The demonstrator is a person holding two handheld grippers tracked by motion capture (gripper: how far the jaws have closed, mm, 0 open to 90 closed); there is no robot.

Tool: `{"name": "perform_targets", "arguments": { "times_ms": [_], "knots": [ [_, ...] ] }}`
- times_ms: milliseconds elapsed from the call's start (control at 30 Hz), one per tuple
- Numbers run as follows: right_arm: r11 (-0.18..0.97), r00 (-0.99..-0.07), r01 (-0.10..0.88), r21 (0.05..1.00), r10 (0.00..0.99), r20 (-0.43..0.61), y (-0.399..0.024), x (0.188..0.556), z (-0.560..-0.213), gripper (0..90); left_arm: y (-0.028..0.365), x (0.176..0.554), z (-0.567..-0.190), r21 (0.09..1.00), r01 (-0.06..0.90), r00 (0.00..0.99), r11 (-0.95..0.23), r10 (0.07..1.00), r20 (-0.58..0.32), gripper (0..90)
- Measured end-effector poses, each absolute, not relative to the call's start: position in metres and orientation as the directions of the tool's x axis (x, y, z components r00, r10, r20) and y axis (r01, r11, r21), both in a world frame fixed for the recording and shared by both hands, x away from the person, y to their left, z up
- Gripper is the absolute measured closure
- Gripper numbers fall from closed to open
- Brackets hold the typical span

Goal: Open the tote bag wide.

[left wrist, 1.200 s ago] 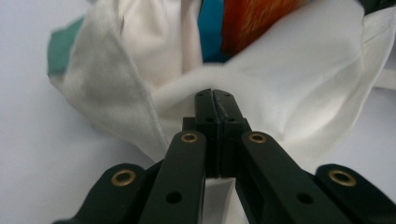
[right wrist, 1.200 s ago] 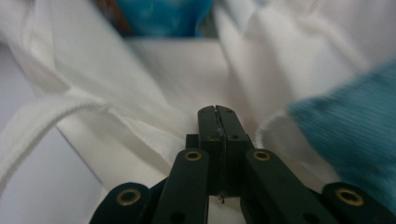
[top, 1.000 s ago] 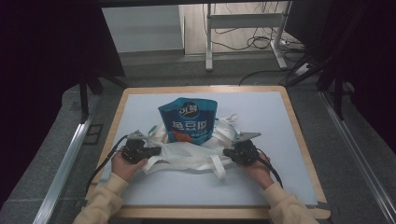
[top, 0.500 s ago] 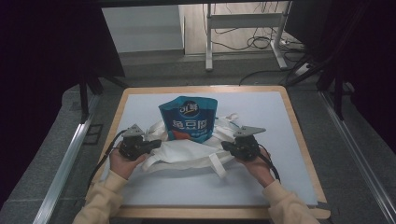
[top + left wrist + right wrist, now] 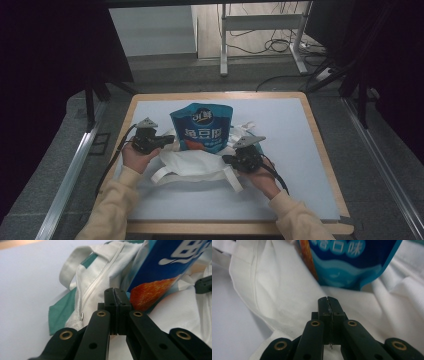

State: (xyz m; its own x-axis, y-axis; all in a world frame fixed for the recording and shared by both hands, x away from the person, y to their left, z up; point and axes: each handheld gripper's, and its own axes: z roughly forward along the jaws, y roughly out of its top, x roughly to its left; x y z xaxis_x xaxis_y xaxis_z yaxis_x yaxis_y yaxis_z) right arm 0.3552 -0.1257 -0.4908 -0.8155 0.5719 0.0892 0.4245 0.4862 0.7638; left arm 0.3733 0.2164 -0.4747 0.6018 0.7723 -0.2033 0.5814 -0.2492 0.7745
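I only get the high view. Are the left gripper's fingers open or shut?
Observer: Shut. In the left gripper view, the left gripper has its fingers pressed flat together. I see no cloth between their tips.
Operator: Does the white bag have a zip?
Observer: Yes, a white zipper runs along the bag, next to green trim.
Operator: And the other gripper?
Observer: The right gripper is shut too, and points at the bottom edge of the blue pouch.

A glossy blue foil-like snack pouch (image 5: 202, 126) stands in a matt white woven cloth bag (image 5: 192, 162) on a smooth pale mat (image 5: 295, 150).
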Motion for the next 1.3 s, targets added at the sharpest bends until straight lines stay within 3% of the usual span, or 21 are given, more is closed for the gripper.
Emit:
{"name": "perform_targets", "arguments": {
  "times_ms": [967, 1300],
  "knots": [
    [0.596, -0.862, 0.399, 0.697, 0.503, 0.064, -0.126, 0.337, -0.522, 89.5, 0.206, 0.422, -0.497, 0.687, 0.681, 0.535, -0.255, 0.814, -0.227, 90.0],
    [0.551, -0.85, 0.388, 0.739, 0.523, 0.056, -0.134, 0.337, -0.506, 89.3, 0.215, 0.39, -0.475, 0.743, 0.628, 0.549, -0.233, 0.808, -0.211, 90.0]
  ]
}}
